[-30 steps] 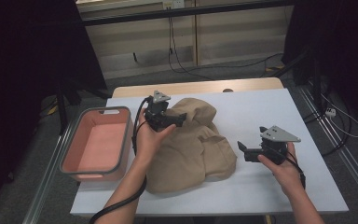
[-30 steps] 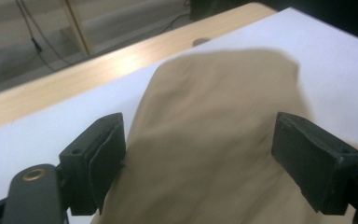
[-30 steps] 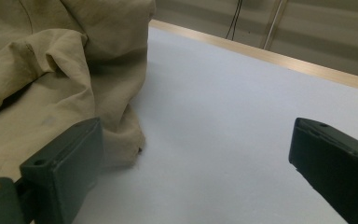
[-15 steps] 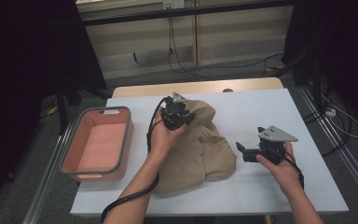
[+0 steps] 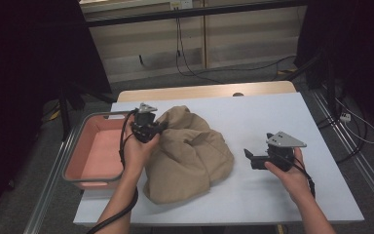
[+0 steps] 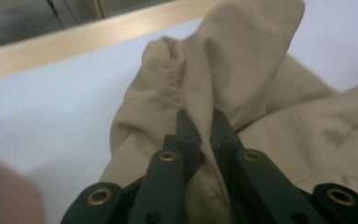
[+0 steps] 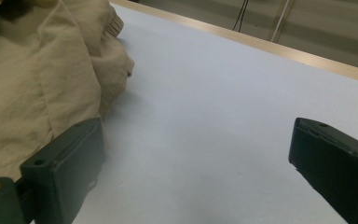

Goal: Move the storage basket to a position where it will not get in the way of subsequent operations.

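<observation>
A crumpled tan garment (image 5: 190, 156) lies in a heap on the middle of the white table (image 5: 272, 117). My left gripper (image 5: 157, 127) is at the heap's upper left edge, beside the tray. Its jaws have just been closing and now pinch a raised fold of the tan garment (image 6: 242, 70) between the pads. My right gripper (image 5: 251, 158) hovers low over bare table to the right of the heap. It points at the heap, open, with nothing between its fingers (image 7: 81, 158). The garment's edge (image 7: 37, 70) lies just beyond its left jaw.
A pink tray (image 5: 73, 165) with nothing in it stands at the table's left edge, close to my left hand. A wooden strip (image 5: 199, 91) runs along the table's far side. Cables lie on the floor behind and to the right.
My left gripper reached right onto the top of the heap, closed on a fold, and pulled back left toward the tray with it. The right gripper stayed in place.
</observation>
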